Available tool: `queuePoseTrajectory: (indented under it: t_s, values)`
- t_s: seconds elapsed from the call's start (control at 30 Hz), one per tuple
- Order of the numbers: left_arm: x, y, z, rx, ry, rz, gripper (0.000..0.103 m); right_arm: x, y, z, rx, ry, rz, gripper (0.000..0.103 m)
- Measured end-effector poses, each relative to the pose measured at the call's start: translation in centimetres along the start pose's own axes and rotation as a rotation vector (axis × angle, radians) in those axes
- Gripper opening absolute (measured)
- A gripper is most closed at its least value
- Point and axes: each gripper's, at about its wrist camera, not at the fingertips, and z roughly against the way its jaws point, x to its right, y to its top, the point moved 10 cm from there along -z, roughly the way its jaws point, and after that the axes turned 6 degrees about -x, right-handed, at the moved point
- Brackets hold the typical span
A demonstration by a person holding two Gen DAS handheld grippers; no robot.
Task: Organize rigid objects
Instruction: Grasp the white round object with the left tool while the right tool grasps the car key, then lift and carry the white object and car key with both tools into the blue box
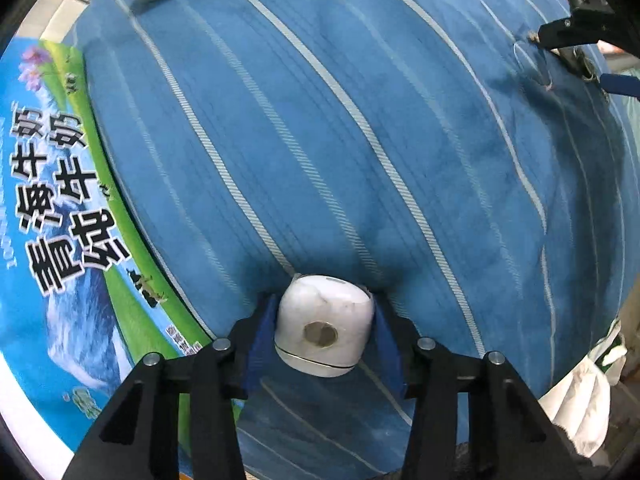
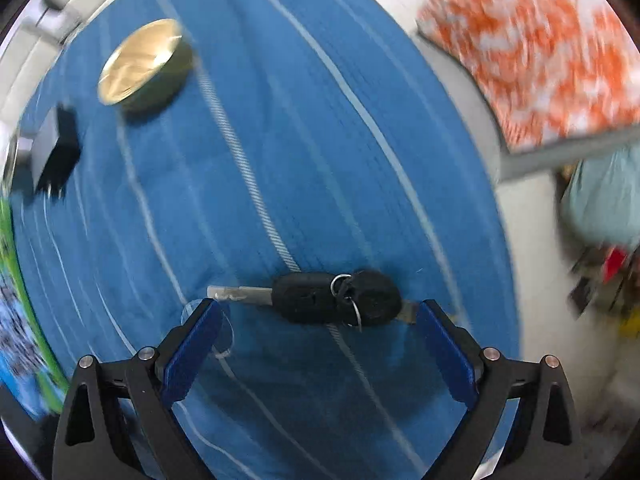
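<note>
A small white rounded case [image 1: 322, 328] with a round grey spot on its face rests on the blue striped cloth [image 1: 360, 140]. My left gripper [image 1: 323, 307] is shut on it, with a blue pad pressed against each side. In the right wrist view, a bunch of keys with two black fobs [image 2: 336, 298] lies on the cloth. My right gripper [image 2: 316, 306] hangs open just above the keys, one finger beyond each end of the bunch, touching nothing.
A round, shallow gold tin [image 2: 144, 64] stands at the far left of the cloth. A printed blue and green carton [image 1: 60, 220] borders the cloth's left side. An orange and white patterned cloth [image 2: 540, 48] lies at the upper right, and a white bag [image 1: 580, 400] at the lower right.
</note>
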Motion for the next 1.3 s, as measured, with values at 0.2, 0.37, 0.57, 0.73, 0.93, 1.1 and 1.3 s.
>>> queuePoseTrajectory:
  t_s: [0.2, 0.37, 0.57, 0.73, 0.93, 1.1, 1.3]
  values:
    - [0.7, 0.2, 1.7, 0.064, -0.037, 0.034, 0.045, 0.6, 0.9, 1.1, 0.096, -0.046, 0.007, 0.050]
    - [1.6, 1.3, 2.5, 0.094, -0.059, 0.038, 0.045, -0.1, -0.5, 1.2, 0.033, 0.075, 0.002, 0.033]
    - [1.8, 2.7, 2.6, 0.118, -0.091, 0.070, 0.044, -3.6, -3.5, 1.8, -0.083, 0.200, 0.170, 0.049]
    - [1.4, 3.4, 2.7, 0.133, -0.112, 0.111, 0.044, -5.0, -3.1, 2.2, 0.030, 0.020, 0.332, 0.078]
    - [-2.0, 4.3, 3.2, 0.162, -0.119, 0.164, 0.044, -6.9, -5.5, -1.5, 0.022, -0.114, 0.395, 0.062]
    - [-4.3, 2.7, 4.1, 0.176, -0.151, 0.202, 0.044, -7.6, -7.1, -0.7, 0.078, -0.095, 0.284, 0.035]
    - [-6.6, 1.6, 6.5, 0.228, -0.147, 0.203, 0.044, -9.5, -9.4, 1.0, 0.121, -0.059, 0.245, 0.034]
